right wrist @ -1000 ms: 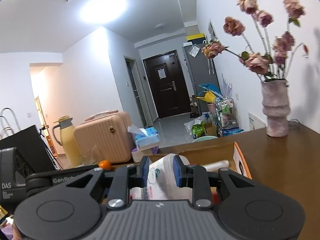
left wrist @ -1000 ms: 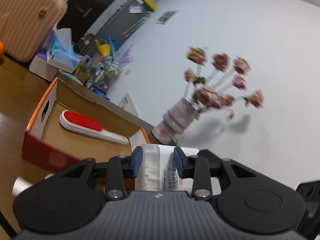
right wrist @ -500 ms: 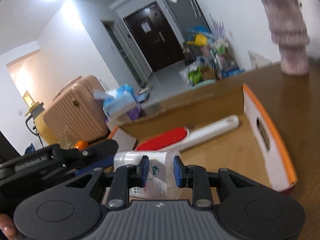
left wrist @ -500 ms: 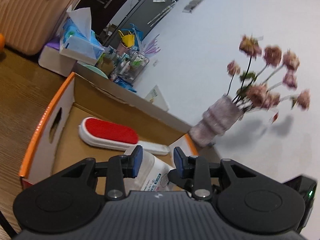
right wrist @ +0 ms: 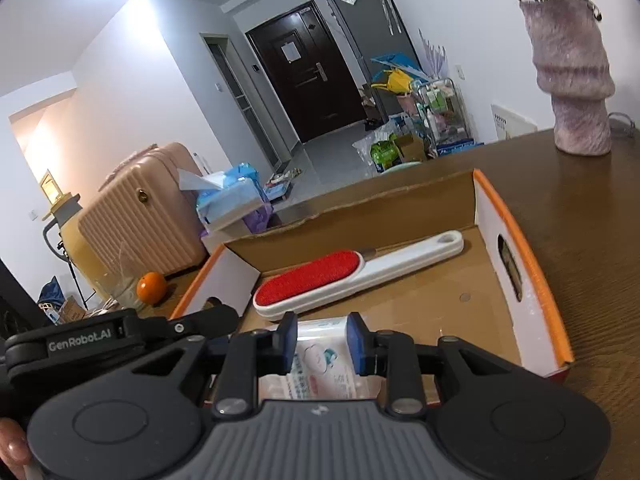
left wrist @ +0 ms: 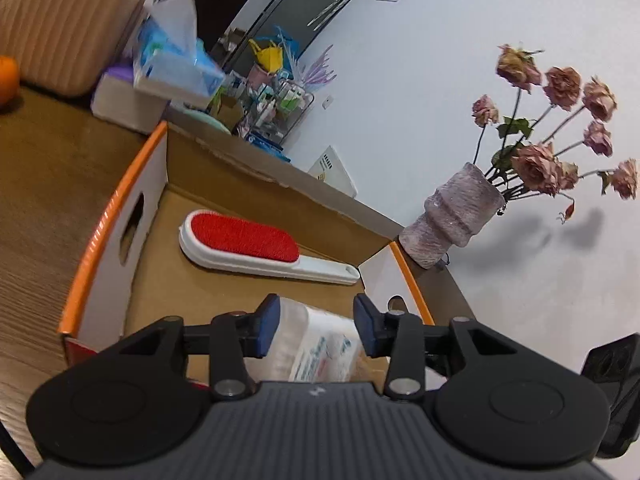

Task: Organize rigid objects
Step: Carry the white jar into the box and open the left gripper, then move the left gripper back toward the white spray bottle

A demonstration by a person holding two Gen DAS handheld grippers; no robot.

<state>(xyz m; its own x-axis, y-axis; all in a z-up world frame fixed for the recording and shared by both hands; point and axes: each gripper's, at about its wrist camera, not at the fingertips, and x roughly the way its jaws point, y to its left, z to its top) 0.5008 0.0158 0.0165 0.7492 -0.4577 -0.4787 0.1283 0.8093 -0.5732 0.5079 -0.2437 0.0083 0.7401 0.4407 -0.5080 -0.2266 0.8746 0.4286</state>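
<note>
Both grippers are over the near end of the open cardboard box with orange rims and white end walls (right wrist: 516, 264), and a white plastic bottle with a printed label (right wrist: 320, 364) lies on its side between them, low in the box by the near wall.

Left gripper (left wrist: 316, 330): jaws are opening. The bottle's ribbed translucent end sits between the blue pads (left wrist: 267, 326); I see a gap at the right pad, while the left one looks just touching or barely off. I read that as letting go, not a grip.

Right gripper (right wrist: 322, 342): clamped on the bottle's labelled body, both blue pads pressing its sides. My guess is it steadies the bottle so it doesn't roll as the left one lets go.

In the right wrist view the left gripper's black body shows at 9 o'clock, so the two tools come at the bottle from opposite ends. That fits a two-handed carry of a long round item.

A white-handled lint brush with a red oval pad (right wrist: 352, 278) already lies flat in the box at 12 o'clock from the bottle, close to it but apart as far as I can tell, roughly parallel. That leaves floor free at the 3 o'clock side.

Judgement: bottle is placed, release half done. Risk: it rolls into the brush when the right gripper opens.

Pink ribbed vase of dried roses (left wrist: 456, 216) stands on the wooden table (right wrist: 592, 240) just outside the box's far corner, clear of the work.
</note>
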